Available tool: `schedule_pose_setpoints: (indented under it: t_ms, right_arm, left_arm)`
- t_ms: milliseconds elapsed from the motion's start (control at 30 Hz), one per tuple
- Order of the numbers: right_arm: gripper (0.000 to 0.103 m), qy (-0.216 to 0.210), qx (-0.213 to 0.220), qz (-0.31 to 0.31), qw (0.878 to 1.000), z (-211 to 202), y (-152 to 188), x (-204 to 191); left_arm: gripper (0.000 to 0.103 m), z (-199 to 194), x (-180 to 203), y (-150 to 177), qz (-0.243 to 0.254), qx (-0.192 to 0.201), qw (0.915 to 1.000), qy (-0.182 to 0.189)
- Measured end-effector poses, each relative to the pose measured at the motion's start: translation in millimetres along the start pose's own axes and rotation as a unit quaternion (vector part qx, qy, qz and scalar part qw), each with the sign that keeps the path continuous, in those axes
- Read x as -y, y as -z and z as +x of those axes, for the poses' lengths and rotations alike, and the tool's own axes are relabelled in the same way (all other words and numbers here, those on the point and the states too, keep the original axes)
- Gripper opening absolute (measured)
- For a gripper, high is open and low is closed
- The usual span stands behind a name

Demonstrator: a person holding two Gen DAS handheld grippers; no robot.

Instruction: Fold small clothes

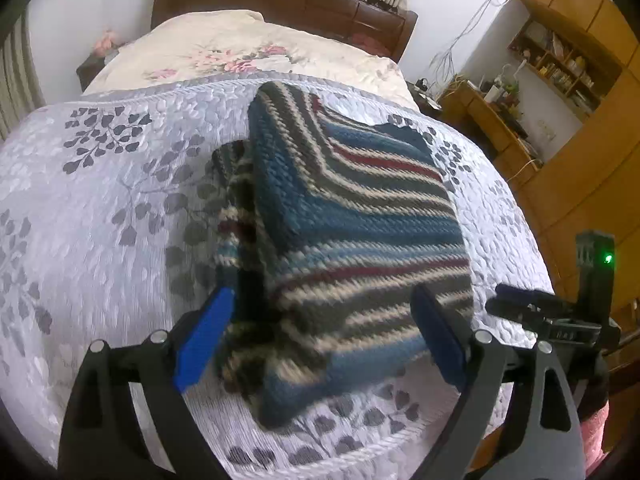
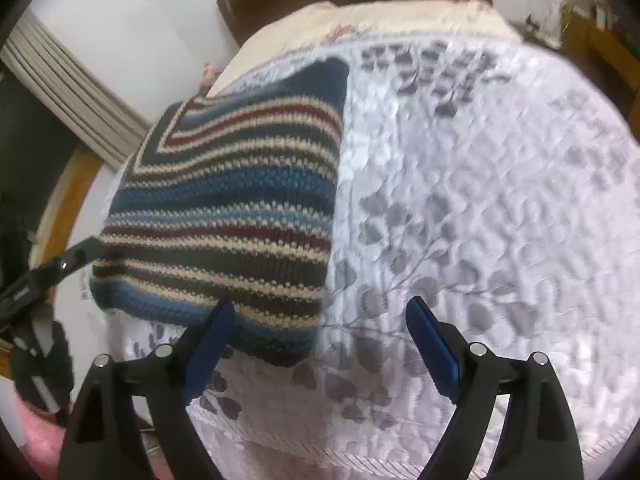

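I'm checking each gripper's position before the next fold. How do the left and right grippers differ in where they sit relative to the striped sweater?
The left gripper has the folded striped sweater filling the space between its blue fingers; the right gripper frames mostly bare leaf-print bedspread, the sweater reaching only its left finger. So the left gripper faces the sweater's near edge, the right gripper its right corner. Both are open, holding nothing.

A coarse, matt knitted sweater (image 1: 352,216) lies on a textured quilted bedspread (image 1: 100,200) before a glossy wooden headboard (image 1: 280,0).
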State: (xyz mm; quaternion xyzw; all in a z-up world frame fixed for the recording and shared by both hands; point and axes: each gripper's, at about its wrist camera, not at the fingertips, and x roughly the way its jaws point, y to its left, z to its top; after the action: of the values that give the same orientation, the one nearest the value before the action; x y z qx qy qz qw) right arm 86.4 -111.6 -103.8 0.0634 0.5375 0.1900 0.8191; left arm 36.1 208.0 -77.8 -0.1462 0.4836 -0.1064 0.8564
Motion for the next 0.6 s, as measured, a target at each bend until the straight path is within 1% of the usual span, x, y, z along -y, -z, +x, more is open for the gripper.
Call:
schedule_pose_setpoints:
  t_ms: [33,133,200,267,400,500,600]
  right_arm:
    - [0.092,0.013,0.005,-0.003,1.0,-5,0,-2]
    - [0.093,0.044,0.019,-0.013,0.999,-19,1,-10]
    - [0.093,0.048,0.026,-0.02,0.998,-25,3,-13]
    - [0.099,0.059,0.028,-0.024,0.998,-29,4,-19]
    - [0.099,0.071,0.038,-0.032,0.996,-39,7,-27]
    - [0.099,0.082,0.043,-0.036,0.995,-47,11,-33]
    - [0.099,0.091,0.046,-0.039,0.994,-54,14,-39]
  left_arm:
    - [0.091,-2,2,1,-0.002,-0.002,1.0,-0.004]
    - [0.091,-7,6,7,-0.008,-0.009,0.9998,-0.016]
    - [0.091,-11,9,12,-0.013,-0.011,0.9996,-0.021]
    - [0.091,-15,12,16,-0.012,-0.014,0.9994,-0.028]
    - [0.091,-24,19,22,-0.009,-0.014,0.9992,-0.037]
    - [0.091,-30,24,26,-0.006,-0.015,0.9986,-0.051]
    - [0.092,-36,28,30,-0.006,-0.013,0.9984,-0.054]
